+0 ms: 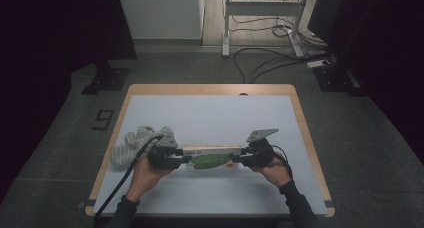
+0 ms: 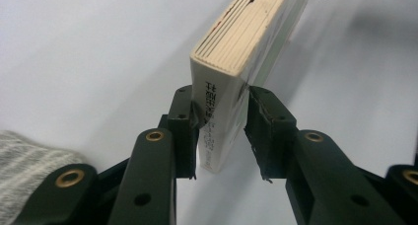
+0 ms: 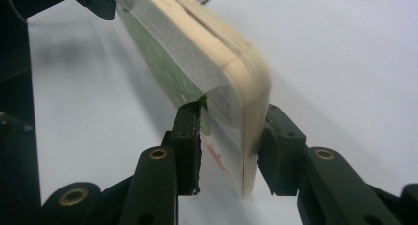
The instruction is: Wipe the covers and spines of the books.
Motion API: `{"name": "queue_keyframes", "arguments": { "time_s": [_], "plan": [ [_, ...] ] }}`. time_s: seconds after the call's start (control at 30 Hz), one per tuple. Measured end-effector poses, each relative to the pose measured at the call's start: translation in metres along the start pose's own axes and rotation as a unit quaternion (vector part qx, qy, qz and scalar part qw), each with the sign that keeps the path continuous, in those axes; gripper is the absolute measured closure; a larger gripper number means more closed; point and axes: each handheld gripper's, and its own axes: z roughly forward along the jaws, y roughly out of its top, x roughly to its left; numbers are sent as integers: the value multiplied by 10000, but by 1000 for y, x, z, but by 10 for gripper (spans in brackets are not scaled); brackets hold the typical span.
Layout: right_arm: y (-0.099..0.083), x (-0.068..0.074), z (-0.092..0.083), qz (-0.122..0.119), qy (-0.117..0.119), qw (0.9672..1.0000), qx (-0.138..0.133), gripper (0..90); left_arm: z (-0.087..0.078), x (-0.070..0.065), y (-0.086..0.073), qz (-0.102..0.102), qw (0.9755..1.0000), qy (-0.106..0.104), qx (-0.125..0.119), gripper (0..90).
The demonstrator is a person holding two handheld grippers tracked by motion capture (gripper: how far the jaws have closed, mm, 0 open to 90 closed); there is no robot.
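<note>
Book: a closed paperback (image 1: 210,157) with a green picture on its cover, held between the two grippers near the front middle of the table; in the high view its long side runs left to right.
Book, left end: in the left gripper view the book (image 2: 231,72) shows its page edges and a spine with dark printed characters, running away from the camera.
Book, right end: in the right gripper view the book (image 3: 217,72) shows a rounded corner, cream page edges and a filmy wrap over the green cover.
Left gripper: left gripper (image 1: 167,155) clamped on the left end of the book; in its own view (image 2: 220,131) both pads press on the book's two faces.
Right gripper: right gripper (image 1: 255,155) clamped on the right end; in its own view (image 3: 230,136) one pad sits on the cover side, the other on the back.
Hands: left hand (image 1: 147,174) and right hand (image 1: 274,172) come in from the near edge, each holding its gripper.
Table: pale top (image 1: 210,118) with a wooden rim.
Cloth: a striped grey-white knitted bundle (image 1: 132,142) lies on the table just beside the left gripper, to its left; a grey corner of it (image 2: 29,161) shows in the left gripper view.
Contact with table: cannot tell whether the book's lower edge touches the top.
</note>
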Motion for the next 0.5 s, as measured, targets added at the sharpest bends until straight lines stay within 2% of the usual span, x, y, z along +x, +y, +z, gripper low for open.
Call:
{"name": "queue_keyframes", "arguments": {
  "time_s": [0.37,0.5],
  "plan": [
    [12,-3,-4,-56,-201,9997,-115,633,0,15,13,29,10000,39,-85,644],
    [18,-5,-2,-88,-262,9995,-135,636,-1,21,18,40,9999,144,-86,637]
  ]
}}
